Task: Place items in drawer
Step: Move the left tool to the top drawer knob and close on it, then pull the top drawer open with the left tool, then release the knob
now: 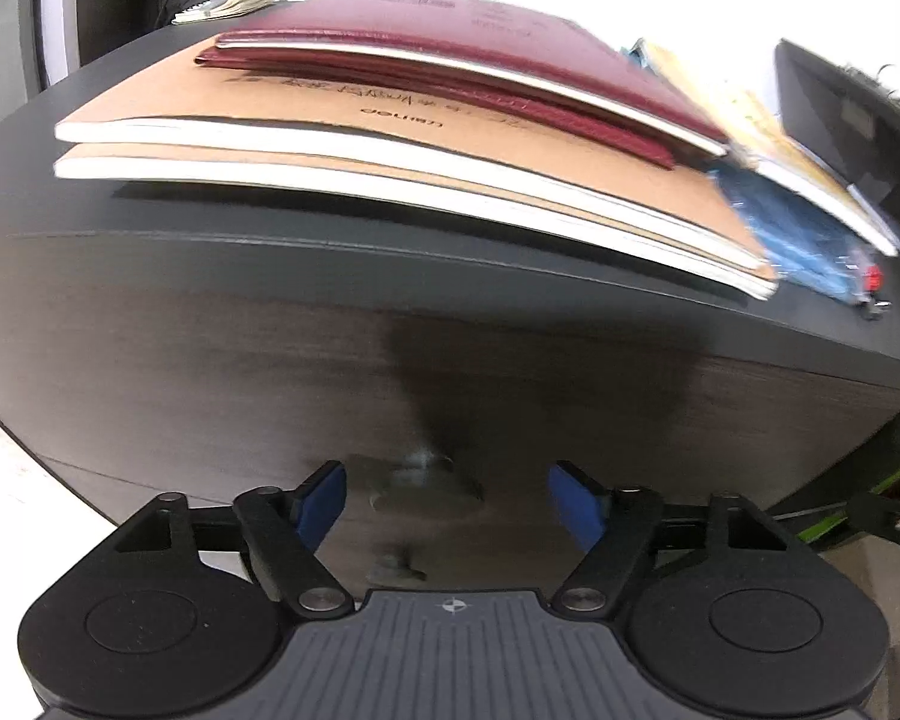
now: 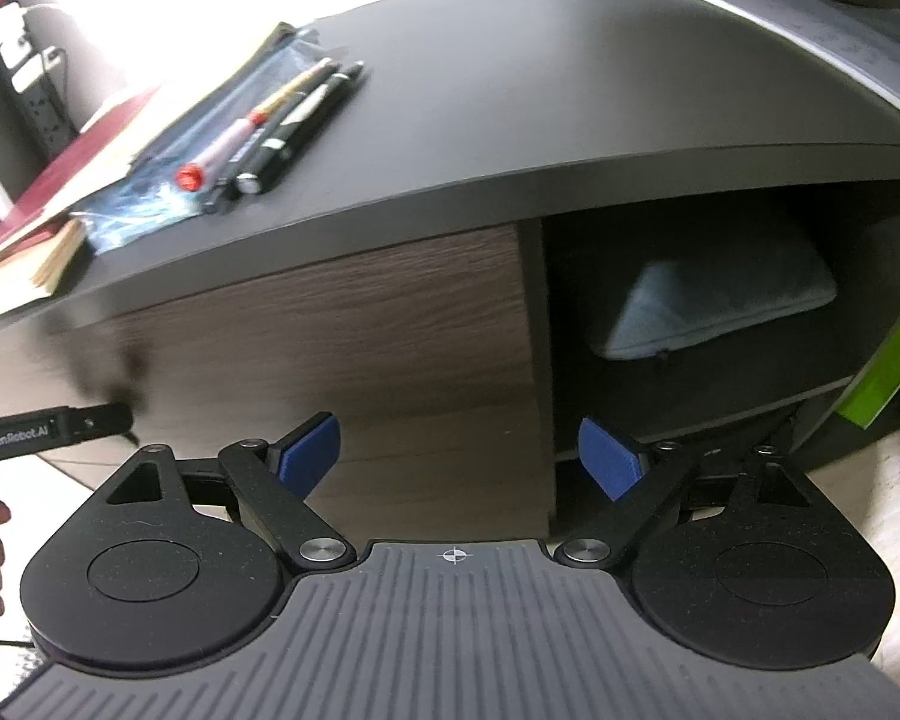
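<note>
Both my grippers gape wide and empty: the left gripper faces the closed drawer front, the right gripper hangs beside it. The notebooks and pens lie on the desk top above. I judge the notebooks light but floppy (take the overhanging edge), the pens slippery, best pinched mid-barrel.

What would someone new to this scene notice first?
A stack of notebooks, two kraft ones under two maroon ones, overhangs the dark desk's front edge. Beside it lie pens on a blue zip pouch. Below, the wood-grain drawer front is closed, both grippers open before it.
</note>
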